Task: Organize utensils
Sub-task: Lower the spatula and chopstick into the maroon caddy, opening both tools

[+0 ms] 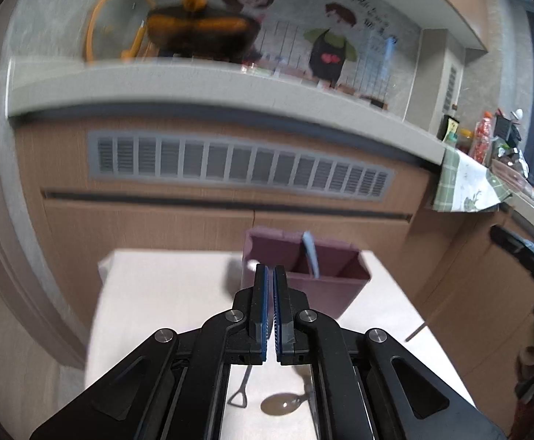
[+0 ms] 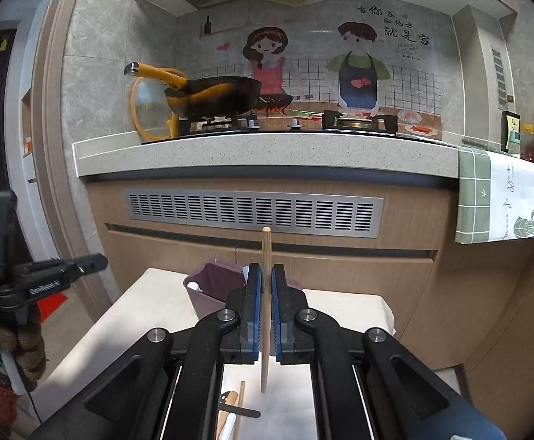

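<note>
My right gripper (image 2: 266,286) is shut on a wooden chopstick (image 2: 266,253), held upright above the white table (image 2: 149,308), just in front of the purple utensil holder (image 2: 215,286). My left gripper (image 1: 270,286) is shut and empty, raised above the table (image 1: 164,293) in front of the purple holder (image 1: 325,286), which contains a light-blue-handled utensil (image 1: 311,253). A metal spoon (image 1: 281,403) and a dark utensil with a loop end (image 1: 241,388) lie on the table below the left gripper. Another chopstick (image 2: 240,407) and other utensils lie below the right gripper.
A kitchen counter (image 2: 267,154) with a stove, a yellow-handled pan (image 2: 212,95) and a glass lid stands behind the table. A green checked cloth (image 2: 501,194) hangs off the counter at right. The left gripper shows at the left of the right wrist view (image 2: 39,278).
</note>
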Available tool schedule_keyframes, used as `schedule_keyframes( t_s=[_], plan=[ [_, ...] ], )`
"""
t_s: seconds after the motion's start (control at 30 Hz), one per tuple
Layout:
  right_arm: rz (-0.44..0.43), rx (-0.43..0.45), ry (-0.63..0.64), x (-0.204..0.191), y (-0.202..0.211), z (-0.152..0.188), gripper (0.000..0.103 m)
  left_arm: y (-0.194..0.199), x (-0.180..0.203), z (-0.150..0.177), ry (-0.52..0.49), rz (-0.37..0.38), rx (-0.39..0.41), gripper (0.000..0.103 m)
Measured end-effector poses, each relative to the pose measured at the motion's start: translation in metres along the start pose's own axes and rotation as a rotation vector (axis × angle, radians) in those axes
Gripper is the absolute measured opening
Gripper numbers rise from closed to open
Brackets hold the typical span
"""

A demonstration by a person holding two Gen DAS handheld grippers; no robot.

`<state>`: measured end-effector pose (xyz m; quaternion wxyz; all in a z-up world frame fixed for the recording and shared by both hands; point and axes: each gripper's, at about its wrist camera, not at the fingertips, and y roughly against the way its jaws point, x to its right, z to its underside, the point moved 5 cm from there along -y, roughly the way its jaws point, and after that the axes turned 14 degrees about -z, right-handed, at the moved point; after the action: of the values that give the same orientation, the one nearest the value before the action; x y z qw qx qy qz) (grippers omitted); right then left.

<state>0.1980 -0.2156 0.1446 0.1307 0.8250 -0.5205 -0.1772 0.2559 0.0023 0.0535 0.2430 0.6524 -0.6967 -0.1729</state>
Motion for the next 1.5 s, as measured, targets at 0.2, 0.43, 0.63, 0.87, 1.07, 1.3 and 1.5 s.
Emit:
schedule_keyframes(
  t_s=[0.2,0.43,0.63,0.87,1.07,1.3,1.5],
  plan=[
    [0.01,-0.059,-0.065,0.02,-0.009,0.029,0.005,-0.067,0.018,0.05,-0.093,0.103,-0.194,0.044],
    [0.02,-0.099,-0.106,0.035,-0.018,0.059,0.005,-0.155,0.048,0.089,-0.272,0.068,-0.325,0.047],
    [0.015,-0.132,-0.115,0.042,-0.031,0.074,0.005,-0.2,0.057,0.094,-0.33,-0.03,-0.345,0.047],
    [0.01,-0.134,-0.123,0.047,-0.047,0.076,0.005,-0.2,0.058,0.095,-0.315,-0.055,-0.329,0.039],
    [0.005,-0.133,-0.115,0.042,-0.051,0.073,0.005,-0.167,0.04,0.085,-0.242,-0.063,-0.235,0.033],
    [0.008,-0.123,-0.113,0.041,-0.054,0.066,0.005,-0.078,0.026,0.034,-0.163,-0.006,-0.032,0.033],
    [0.006,0.042,0.051,0.013,-0.039,-0.024,0.005,-0.014,0.037,-0.082,-0.058,0.097,0.203,0.005]
  ],
)
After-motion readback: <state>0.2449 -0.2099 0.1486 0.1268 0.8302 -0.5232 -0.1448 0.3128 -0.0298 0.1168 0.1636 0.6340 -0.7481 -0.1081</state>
